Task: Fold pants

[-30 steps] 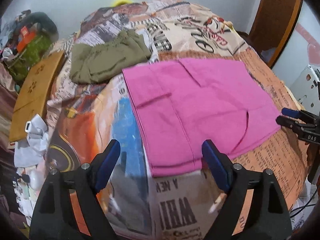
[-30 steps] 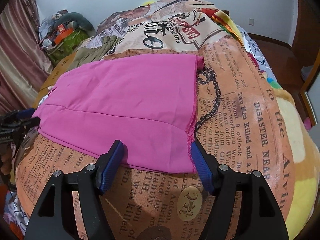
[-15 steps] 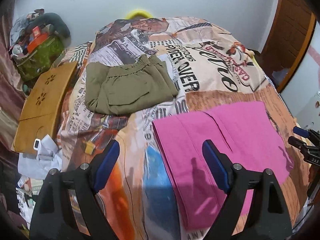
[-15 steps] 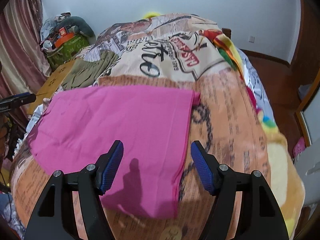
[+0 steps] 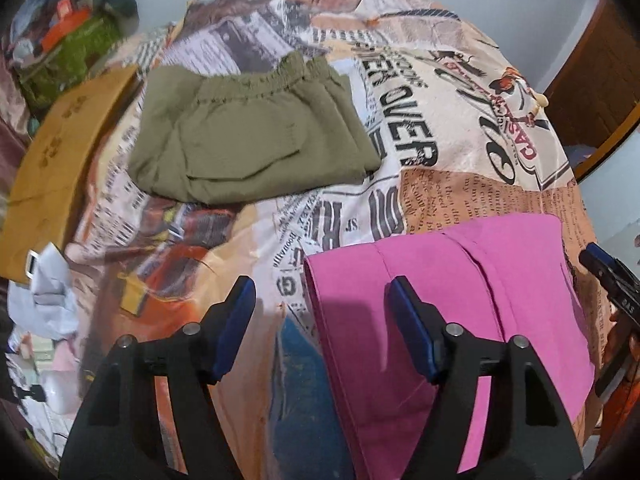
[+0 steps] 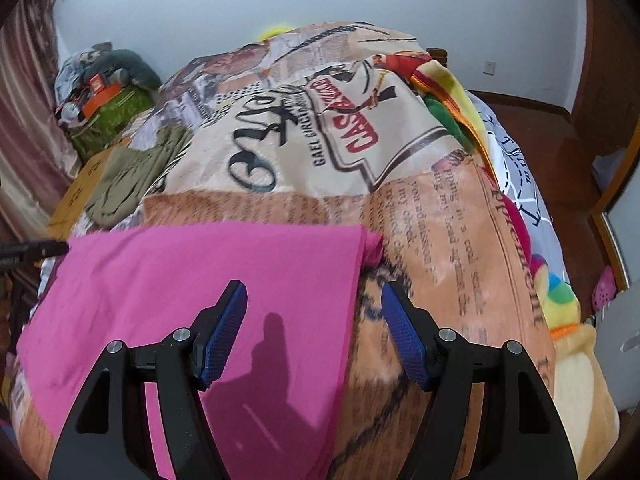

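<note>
1. Pink cloth, the folded pink pants [image 5: 460,312], lies flat on the newspaper-print bedspread [image 5: 420,92] at its near end, smooth, with one seam line running across it.
2. My left gripper [image 5: 320,308] hangs above the left edge of the pink pants; its jaws are closing, with nothing pinched between them, and that edge shows in the gap below.
3. My right gripper [image 6: 314,312] hangs above the right edge of the same pants [image 6: 200,280]; its jaws stand spread and empty, the left blue pad [image 6: 224,332] over the cloth, the right one over bare bedspread [image 6: 420,208].
4. Each gripper casts a dark shadow on the pink fabric.
5. Folded olive pants [image 5: 248,140] lie farther up the bed, apart from the pink ones, elastic waistband toward the far wall.
6. A wooden board [image 5: 56,164] lies along the left side of the bed, just beside the olive pants.
7. From the left camera, the tip of my right gripper [image 5: 608,276] shows at the picture's right edge.
</note>
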The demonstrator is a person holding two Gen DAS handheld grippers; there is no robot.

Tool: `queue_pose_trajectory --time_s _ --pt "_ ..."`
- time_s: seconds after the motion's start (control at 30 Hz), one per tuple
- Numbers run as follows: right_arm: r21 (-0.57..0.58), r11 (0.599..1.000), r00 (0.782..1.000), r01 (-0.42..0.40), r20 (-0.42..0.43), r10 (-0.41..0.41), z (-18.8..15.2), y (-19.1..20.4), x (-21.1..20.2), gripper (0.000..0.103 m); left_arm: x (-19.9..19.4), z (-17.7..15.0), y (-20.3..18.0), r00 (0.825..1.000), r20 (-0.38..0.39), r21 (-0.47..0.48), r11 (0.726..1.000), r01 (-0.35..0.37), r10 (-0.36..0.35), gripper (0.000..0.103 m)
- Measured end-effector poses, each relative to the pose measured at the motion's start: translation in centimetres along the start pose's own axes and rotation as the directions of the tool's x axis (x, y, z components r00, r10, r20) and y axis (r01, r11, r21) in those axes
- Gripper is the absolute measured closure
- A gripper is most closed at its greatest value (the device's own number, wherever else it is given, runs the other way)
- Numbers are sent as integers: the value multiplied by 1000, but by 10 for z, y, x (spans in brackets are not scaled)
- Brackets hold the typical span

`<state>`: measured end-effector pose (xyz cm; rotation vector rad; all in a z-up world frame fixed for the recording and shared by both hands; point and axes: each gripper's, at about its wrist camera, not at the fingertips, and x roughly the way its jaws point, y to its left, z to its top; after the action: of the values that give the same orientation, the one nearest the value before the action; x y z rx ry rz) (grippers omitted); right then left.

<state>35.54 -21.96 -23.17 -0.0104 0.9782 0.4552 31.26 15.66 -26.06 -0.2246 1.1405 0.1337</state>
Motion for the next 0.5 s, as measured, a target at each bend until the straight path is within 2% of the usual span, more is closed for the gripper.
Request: queue_pose_trajectory --time_s 0.13,0.23,0.33,0.4,0.43,0.5 --pt "9 1000 1000 8 -8 -8 8 -8 15 37 13 -3 2 999 -28 -23 999 42 -43 36" --pt "5 1000 1000 3 -23 -3 11 -12 28 37 15 -2 3 995 -40 -34 996 85 -86 43" --pt "28 1000 999 -11 -50 13 12 -16 44 39 17 -1 3 988 -64 -48 989 139 -142 55" --pt "49 998 997 -38 -57 41 13 -18 50 49 17 0 0 983 -72 -47 985 167 -170 68" --pt "59 997 997 -49 -60 52 13 -18 52 51 16 0 -3 983 -72 -38 986 164 -166 68" --pt "75 994 994 -73 -75 79 13 -17 57 67 15 0 -8 986 -69 -9 988 154 -154 75"
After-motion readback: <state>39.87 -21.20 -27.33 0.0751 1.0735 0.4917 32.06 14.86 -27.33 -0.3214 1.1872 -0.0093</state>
